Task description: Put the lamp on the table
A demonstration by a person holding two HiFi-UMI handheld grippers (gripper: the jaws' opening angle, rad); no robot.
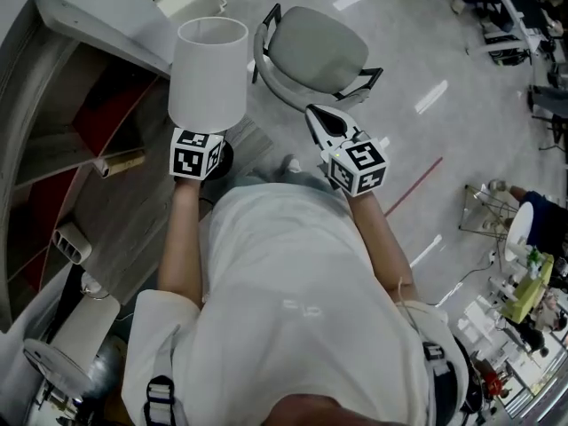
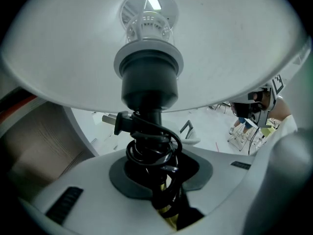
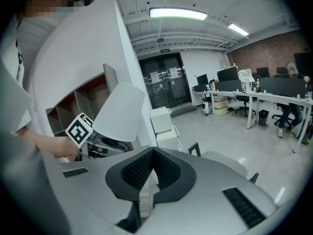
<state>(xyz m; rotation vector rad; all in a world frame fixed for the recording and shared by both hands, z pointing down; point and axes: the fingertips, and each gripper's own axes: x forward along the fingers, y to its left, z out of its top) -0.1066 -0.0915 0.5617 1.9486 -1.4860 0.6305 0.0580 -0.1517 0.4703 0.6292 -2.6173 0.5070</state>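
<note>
Shelf left and chair ahead; open floor right.

Base of the lamp half behind the left gripper; shade rim outside left gripper view.

Lamp in white, black and brass
I see its shade white, socket and cord black, stem brassy; left gripper and right gripper pale grey, their cubes patterned in black-and-white squares; chair grey.
</note>
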